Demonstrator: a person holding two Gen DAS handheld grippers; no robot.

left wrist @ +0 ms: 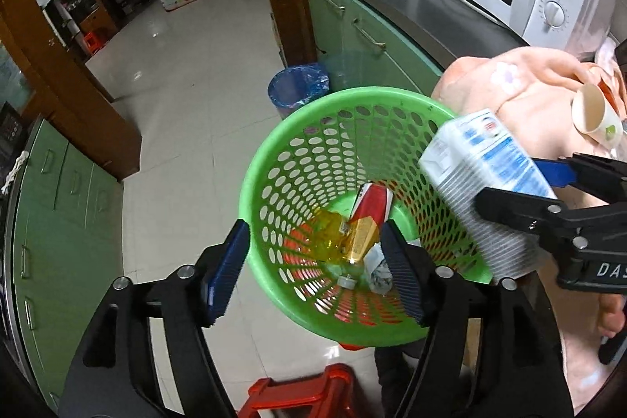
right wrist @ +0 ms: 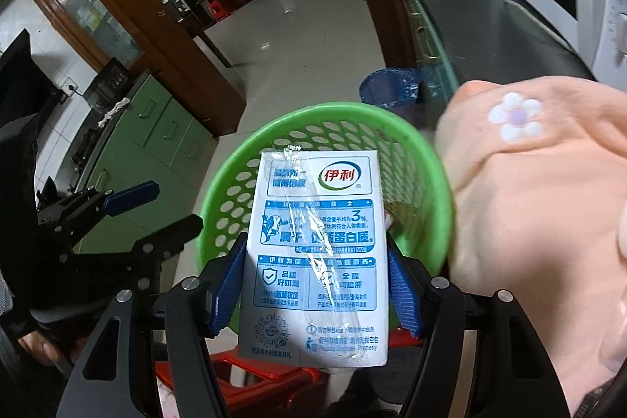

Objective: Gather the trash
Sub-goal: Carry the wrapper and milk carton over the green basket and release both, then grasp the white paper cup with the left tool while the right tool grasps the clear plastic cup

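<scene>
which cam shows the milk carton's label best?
Right wrist: the milk carton faces the lens flat, print readable, clamped in the right hand-held gripper over the green basket. Left wrist shows it only obliquely, side and end panels, print small.

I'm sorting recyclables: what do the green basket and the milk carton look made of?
The green basket looks like moulded plastic: glossy, with uniform punched holes. The milk carton, held in the right gripper, seems to be coated paperboard with a printed matte face, folded edges and a clear film strip.
</scene>
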